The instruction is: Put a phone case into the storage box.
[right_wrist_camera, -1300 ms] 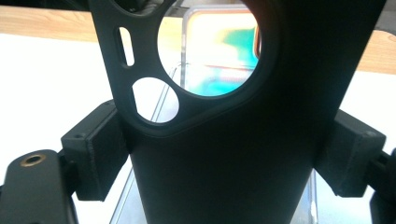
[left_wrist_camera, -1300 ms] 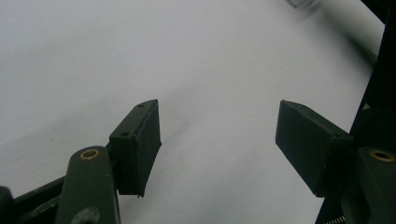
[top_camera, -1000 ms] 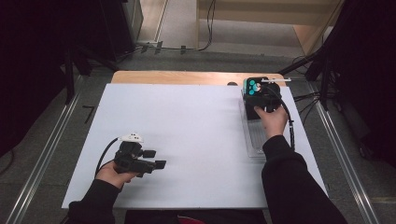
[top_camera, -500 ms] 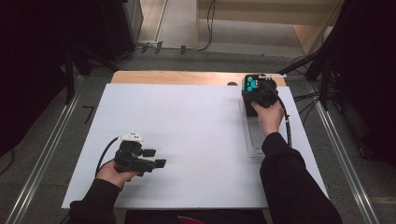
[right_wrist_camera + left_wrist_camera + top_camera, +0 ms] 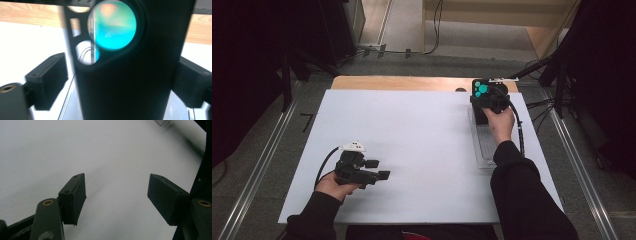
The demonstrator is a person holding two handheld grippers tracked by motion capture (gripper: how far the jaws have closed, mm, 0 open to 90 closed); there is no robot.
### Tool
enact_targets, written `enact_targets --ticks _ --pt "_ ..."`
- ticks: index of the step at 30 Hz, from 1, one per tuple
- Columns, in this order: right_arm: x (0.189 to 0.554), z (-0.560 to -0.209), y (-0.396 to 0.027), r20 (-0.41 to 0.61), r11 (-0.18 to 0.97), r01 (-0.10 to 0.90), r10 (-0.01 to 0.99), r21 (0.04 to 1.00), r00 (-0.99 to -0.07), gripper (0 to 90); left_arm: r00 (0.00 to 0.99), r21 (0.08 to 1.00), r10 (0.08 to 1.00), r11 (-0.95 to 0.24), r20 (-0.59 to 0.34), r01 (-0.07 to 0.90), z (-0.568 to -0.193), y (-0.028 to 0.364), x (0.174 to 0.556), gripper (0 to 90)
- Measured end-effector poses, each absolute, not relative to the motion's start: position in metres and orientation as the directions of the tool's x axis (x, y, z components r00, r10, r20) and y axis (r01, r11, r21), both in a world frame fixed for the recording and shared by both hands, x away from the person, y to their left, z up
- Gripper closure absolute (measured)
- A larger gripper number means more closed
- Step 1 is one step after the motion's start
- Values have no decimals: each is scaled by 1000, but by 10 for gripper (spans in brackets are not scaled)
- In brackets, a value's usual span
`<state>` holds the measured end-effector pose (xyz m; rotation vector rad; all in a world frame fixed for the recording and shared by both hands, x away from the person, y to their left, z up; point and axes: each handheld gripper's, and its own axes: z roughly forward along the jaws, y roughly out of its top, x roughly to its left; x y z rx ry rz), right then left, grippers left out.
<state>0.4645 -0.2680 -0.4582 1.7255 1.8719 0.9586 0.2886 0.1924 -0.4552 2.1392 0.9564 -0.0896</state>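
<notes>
Right tool (image 5: 120, 82) jaws just opened wide, black device (image 5: 125, 75) between them; left tool (image 5: 116, 197) half-open, holding nothing.

The left gripper (image 5: 379, 170) is held low near the table's front-left corner, jaws parted. The right gripper (image 5: 484, 102) is held near the far-right edge, its jaws just widened.

A black object with teal lenses (image 5: 112, 27) stands between the spread jaws, left jaw apart from it.
</notes>
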Motion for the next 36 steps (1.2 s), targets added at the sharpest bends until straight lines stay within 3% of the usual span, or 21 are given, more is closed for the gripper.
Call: enact_targets --ticks 9,16,36 --pt "452 -440 -272 176 -17 693 972 721 -159 0 710 632 601 -400 -366 664 -454 193 289 309" --pt "436 -426 -263 161 37 695 962 718 -218 0 713 632 598 -404 -365 662 -454 196 289 309" --pt "417 -423 -219 194 133 702 910 700 -366 0 709 633 597 -394 -376 667 -452 200 294 309"
